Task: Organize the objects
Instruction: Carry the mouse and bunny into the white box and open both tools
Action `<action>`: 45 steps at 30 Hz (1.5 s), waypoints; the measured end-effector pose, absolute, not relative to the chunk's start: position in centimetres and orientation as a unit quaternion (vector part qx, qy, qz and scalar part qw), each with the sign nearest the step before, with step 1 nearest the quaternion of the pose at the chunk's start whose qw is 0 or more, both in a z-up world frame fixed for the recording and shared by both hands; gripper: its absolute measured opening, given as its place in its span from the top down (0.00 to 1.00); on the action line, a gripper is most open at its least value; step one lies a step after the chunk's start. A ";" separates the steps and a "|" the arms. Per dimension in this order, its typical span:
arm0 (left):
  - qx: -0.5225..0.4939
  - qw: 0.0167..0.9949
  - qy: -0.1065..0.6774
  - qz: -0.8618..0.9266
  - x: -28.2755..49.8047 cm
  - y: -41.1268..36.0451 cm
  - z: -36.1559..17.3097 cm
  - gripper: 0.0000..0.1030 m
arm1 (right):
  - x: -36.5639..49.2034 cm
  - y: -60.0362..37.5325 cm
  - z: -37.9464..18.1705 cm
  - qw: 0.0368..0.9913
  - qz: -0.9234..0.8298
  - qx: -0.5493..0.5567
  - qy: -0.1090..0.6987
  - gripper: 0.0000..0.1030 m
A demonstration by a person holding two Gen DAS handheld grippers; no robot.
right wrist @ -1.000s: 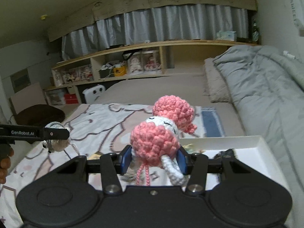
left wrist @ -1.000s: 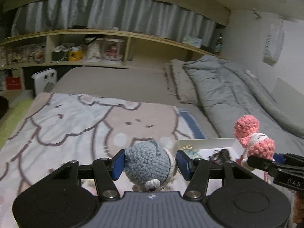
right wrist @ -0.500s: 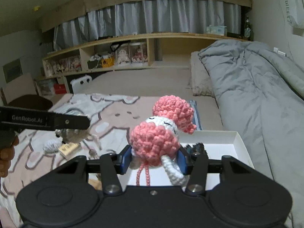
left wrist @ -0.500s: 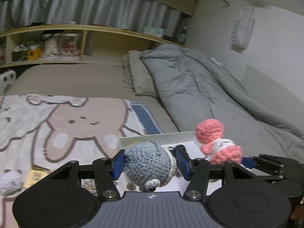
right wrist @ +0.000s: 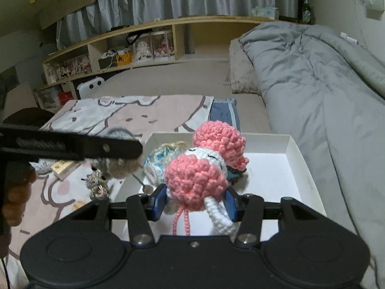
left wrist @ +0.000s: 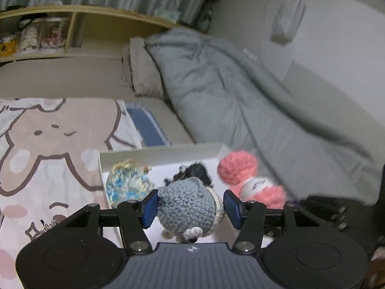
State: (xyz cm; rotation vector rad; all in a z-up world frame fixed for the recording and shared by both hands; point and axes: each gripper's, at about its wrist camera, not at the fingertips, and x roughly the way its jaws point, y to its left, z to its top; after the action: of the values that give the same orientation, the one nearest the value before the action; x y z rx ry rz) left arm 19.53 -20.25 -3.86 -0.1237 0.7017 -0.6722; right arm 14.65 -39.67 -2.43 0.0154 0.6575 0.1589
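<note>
a: where are the toys?

b: my left gripper (left wrist: 190, 207) has its fingers closed on a grey crochet toy (left wrist: 189, 208), my right gripper (right wrist: 195, 201) on a pink crochet toy (right wrist: 204, 168), both over the white box (right wrist: 294, 150) on the bed.

a: how far along?

b: a blue-yellow pouch (right wrist: 160, 161) and a dark item are boxed; small bits on the cartoon blanket (right wrist: 125, 115) remain.

Behind your work area: grey duvet (right wrist: 317, 91) bunched along right side of bed, fuzzy pillow (right wrist: 241, 77) at its head. Cartoon-print blanket (right wrist: 134, 115) spread over left half. Wooden shelf (right wrist: 154, 45) with boxed figurines runs along headboard wall, grey curtain (right wrist: 192, 0) above it.
</note>
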 end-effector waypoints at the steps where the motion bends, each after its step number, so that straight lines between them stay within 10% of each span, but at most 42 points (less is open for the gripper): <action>1: -0.051 0.880 0.341 -0.327 19.8 -20.3 -4.3 0.44 | 14.8 -39.7 -2.7 0.942 0.083 0.005 0.324 0.51; 11: 0.072 0.864 0.343 -0.362 21.7 -21.3 -6.8 0.40 | 17.2 -39.0 -4.6 0.933 0.120 -0.014 0.339 0.49; 16: 0.103 0.862 0.347 -0.356 21.5 -21.6 -7.4 0.25 | 17.3 -40.3 -5.1 0.927 0.109 0.053 0.356 0.31; 45: 0.026 0.875 0.379 -0.300 18.5 -17.7 -2.5 0.26 | 14.2 -39.9 -1.8 0.924 0.044 0.096 0.369 0.42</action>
State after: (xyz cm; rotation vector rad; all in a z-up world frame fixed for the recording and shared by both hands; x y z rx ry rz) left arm 18.52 -17.71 -2.55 0.0539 0.7914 -0.6264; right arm 14.19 -39.86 -1.77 0.1962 0.7571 0.0909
